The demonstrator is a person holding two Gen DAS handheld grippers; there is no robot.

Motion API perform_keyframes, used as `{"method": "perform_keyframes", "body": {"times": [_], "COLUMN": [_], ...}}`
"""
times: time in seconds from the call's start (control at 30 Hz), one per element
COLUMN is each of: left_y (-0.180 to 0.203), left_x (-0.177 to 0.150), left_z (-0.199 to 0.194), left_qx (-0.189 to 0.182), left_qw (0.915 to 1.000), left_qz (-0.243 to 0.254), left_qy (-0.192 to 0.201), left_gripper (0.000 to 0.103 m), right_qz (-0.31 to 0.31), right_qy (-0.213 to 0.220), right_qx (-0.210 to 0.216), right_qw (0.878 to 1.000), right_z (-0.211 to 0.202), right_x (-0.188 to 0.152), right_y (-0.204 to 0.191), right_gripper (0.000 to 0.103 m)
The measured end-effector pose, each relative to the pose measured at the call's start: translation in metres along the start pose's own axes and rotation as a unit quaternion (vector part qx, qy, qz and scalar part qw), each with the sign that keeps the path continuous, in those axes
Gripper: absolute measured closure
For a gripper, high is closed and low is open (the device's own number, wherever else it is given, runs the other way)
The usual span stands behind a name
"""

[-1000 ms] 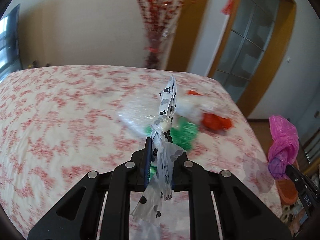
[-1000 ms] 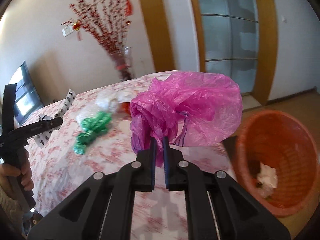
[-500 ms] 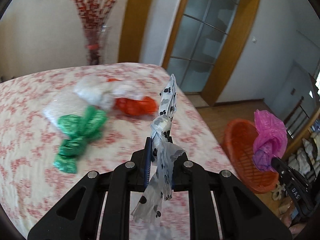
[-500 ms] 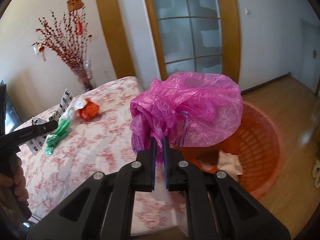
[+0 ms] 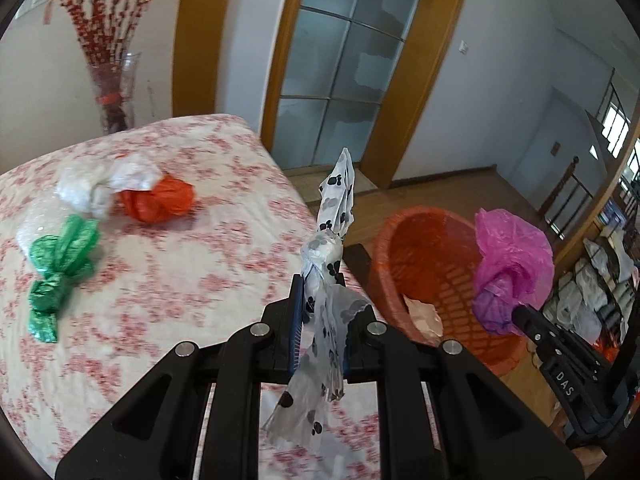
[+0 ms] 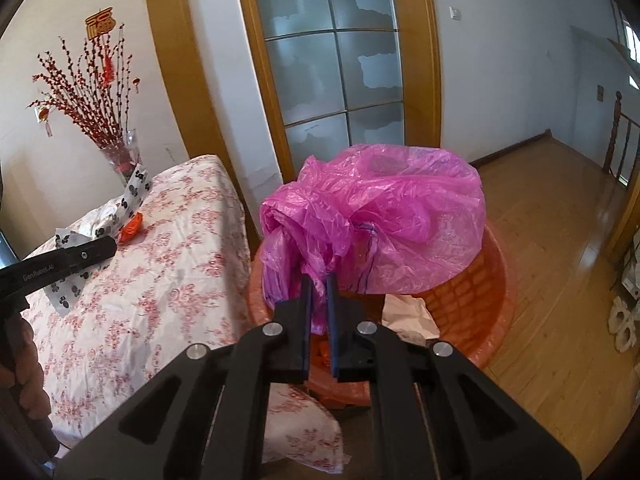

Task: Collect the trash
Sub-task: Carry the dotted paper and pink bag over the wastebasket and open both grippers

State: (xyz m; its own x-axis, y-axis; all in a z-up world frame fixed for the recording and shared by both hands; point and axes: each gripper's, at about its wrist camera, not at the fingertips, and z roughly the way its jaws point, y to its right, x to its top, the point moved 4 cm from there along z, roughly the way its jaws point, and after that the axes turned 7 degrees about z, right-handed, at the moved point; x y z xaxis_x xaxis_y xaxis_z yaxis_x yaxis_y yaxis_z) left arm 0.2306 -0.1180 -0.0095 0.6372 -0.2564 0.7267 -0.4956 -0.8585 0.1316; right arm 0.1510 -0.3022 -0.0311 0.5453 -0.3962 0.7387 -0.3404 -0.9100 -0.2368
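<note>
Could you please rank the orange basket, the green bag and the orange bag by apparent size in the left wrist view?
1. Orange basket, clearly largest.
2. Green bag and orange bag look alike; the green one lies nearer, so I won't rank them.

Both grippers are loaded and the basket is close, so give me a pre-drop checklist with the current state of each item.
1. Right gripper shut on the pink bag: ok.
2. Pink bag over the orange basket: ok in the right wrist view, where it hangs in front of the opening.
3. Left gripper shut on the paw-print bag: ok.
4. Paw-print bag over the basket: not ok; it is above the table edge, the basket off to its right.
5. Room in the basket: ok; only crumpled paper shows inside.
6. Table trash collected: not ok; green bag, orange bag and white bag remain.
</note>
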Motion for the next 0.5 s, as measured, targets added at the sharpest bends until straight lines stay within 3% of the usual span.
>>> {"method": "perform_keyframes", "body": {"times": [0.5], "left_y": [0.064], "left_x": [0.000], "left_z": [0.033], "left_qx": [-0.038], "left_qw": [0.9983], "left_qz": [0.035], "left_qy": [-0.025], "left_gripper": [0.089], "right_qz": [0.028], "right_qy": [-0.013], "right_qx": [-0.014], "right_qw": [0.999], "right_z": [0.009], "right_x": [-0.001], "right_y": [0.035], "right_gripper": [0.095]}}
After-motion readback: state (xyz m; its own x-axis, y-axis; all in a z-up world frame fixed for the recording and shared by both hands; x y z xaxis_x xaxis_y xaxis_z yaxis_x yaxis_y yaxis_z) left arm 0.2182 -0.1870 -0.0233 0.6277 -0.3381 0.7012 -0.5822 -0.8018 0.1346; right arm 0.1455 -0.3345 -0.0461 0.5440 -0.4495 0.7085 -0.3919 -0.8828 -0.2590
